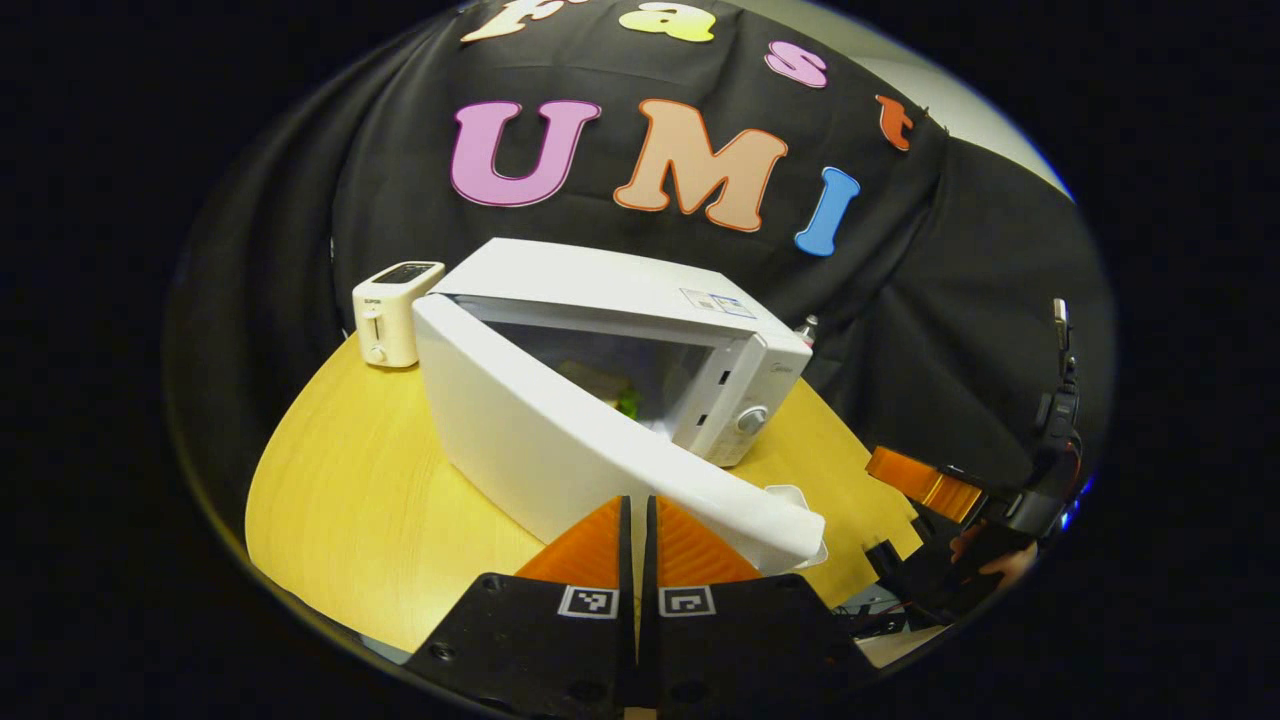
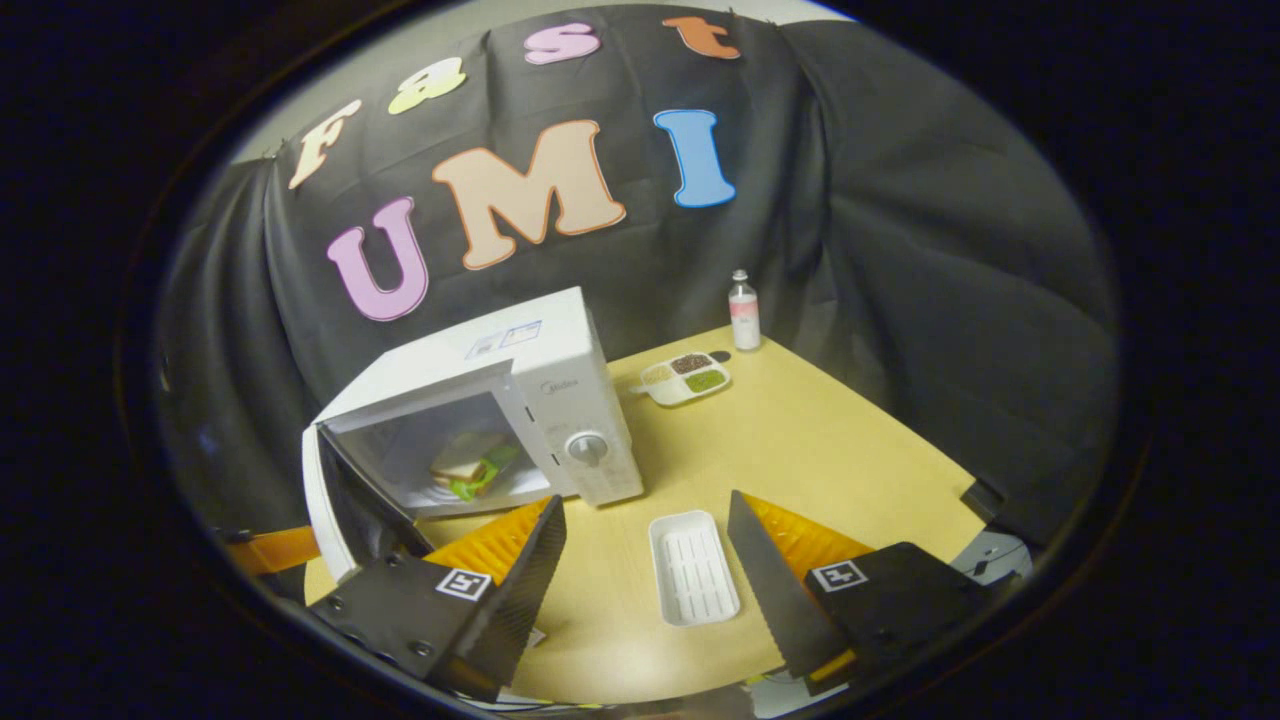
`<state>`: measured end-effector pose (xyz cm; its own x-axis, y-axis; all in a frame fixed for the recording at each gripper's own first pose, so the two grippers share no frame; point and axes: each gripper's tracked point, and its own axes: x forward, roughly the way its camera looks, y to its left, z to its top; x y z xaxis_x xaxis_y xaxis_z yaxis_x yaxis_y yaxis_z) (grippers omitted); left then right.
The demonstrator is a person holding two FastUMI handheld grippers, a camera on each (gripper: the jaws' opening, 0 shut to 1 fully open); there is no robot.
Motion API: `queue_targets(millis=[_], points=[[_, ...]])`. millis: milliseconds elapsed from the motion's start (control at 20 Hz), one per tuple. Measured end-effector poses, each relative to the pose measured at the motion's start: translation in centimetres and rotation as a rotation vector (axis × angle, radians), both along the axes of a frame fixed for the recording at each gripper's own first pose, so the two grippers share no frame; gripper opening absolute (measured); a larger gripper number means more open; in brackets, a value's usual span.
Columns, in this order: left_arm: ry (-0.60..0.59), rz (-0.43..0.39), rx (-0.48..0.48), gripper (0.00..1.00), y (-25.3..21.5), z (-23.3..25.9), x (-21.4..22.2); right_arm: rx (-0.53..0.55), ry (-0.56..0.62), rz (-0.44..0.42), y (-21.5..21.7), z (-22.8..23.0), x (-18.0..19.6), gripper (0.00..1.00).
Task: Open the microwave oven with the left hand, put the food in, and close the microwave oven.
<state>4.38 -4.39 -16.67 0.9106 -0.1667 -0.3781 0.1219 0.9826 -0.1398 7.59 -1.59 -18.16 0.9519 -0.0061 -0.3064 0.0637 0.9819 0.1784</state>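
White boxy microwave (image 2: 560, 400) says "Midea", door (image 1: 560, 440) open | sandwich (image 2: 465, 468) inside | left gripper (image 1: 637, 525) closed, empty | right gripper (image 2: 645, 545) wide open, empty

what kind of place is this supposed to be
Most likely a staged kitchen corner in a recording booth, not a real home. A microwave with a sandwich inside and a toaster stand on a wooden table, which is backed by hung black cloth instead of walls.

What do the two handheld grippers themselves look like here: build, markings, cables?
The left gripper and right gripper each have black bodies, wedge-shaped ribbed fingers, and a square black-and-white tag on each finger mount. In the left gripper view, the right gripper's handle carries dark cabling.
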Motion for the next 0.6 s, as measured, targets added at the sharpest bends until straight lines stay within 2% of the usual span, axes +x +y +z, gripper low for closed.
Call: queue_targets(millis=[100,150,600], points=[[0.003,-0.013,-0.004,0.01,-1.3,-0.1,0.9,-0.009,-0.011,0.01,-0.3,0.4,0.6,1.0],[0.001,-0.01,-0.004,0.01,-1.6,-0.1,1.4,-0.022,-0.019,0.015,-0.6,0.7,1.0,0.92],[-0.04,-0.01,-0.033,0.0,-6.1,0.9,6.5,-0.064,-0.105,0.064,-2.0,3.3,3.8,0.92]])
